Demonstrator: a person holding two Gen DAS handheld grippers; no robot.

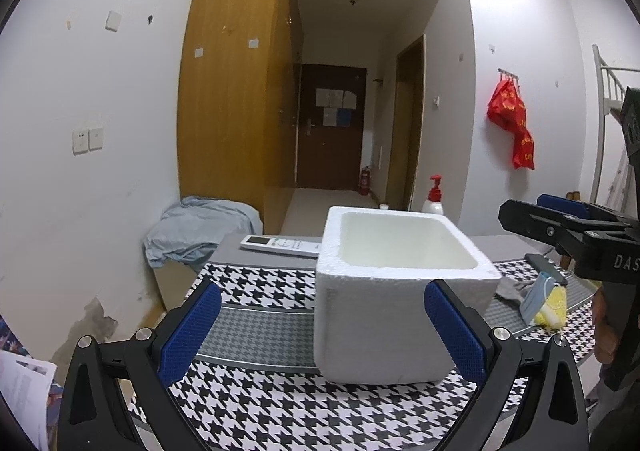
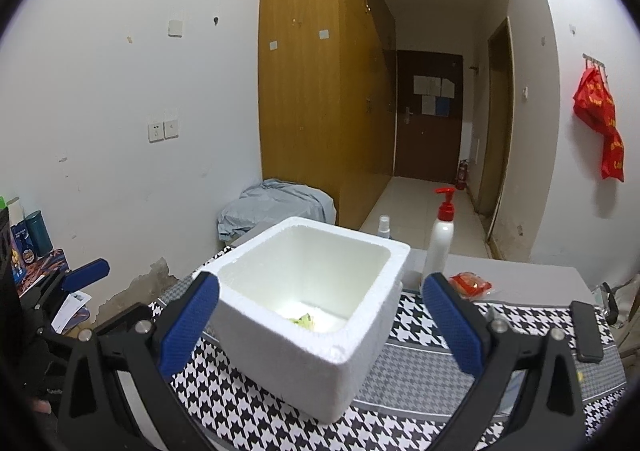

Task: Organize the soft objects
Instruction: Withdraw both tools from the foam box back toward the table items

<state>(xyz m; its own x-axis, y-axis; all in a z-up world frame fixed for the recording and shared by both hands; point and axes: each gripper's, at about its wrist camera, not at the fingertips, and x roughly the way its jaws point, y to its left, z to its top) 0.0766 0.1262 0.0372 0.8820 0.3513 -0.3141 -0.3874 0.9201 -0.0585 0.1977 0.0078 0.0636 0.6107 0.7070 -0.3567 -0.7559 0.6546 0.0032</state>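
A white foam box (image 1: pixel 400 291) (image 2: pixel 316 315) stands open on the houndstooth cloth. In the right wrist view a yellow-green soft thing (image 2: pixel 305 319) lies on its floor. To the right of the box lie a blue face mask (image 1: pixel 536 297), a yellow sponge (image 1: pixel 556 305) and a grey cloth (image 1: pixel 510 289). My left gripper (image 1: pixel 322 331) is open and empty, low in front of the box's left side. My right gripper (image 2: pixel 320 325) is open and empty, above the box's near rim; it also shows at the right in the left wrist view (image 1: pixel 560 231).
A white remote (image 1: pixel 280 245) lies behind the box. A red-capped pump bottle (image 2: pixel 440 235), a small spray bottle (image 2: pixel 384 227), a red packet (image 2: pixel 470 285) and a black phone (image 2: pixel 586 331) sit at the back right. A blue-grey cloth heap (image 1: pixel 200 231) lies off the table's left.
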